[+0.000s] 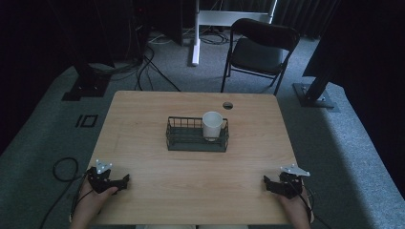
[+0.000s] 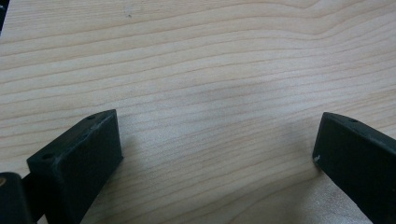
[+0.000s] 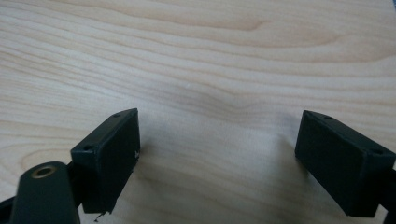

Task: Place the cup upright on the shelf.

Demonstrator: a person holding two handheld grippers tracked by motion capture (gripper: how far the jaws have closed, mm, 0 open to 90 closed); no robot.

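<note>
Near: my left tool (image 1: pixel 125 181) and right tool (image 1: pixel 266 182) rested spread, empty, on the table (image 1: pixel 191 186). Far: white cup (image 1: pixel 212 125) upright inside wire basket (image 1: pixel 197 142); a careless pinch risked tipping it against the mesh.

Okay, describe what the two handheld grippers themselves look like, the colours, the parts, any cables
Both the left gripper and the right gripper are black, each topped with a pale grey three-cornered plate. Their jaws are blocky, matte black pads with small screw holes on the upper faces. A black cable loops away from the left one. The forearms are bare, with no sleeves in sight.
</note>
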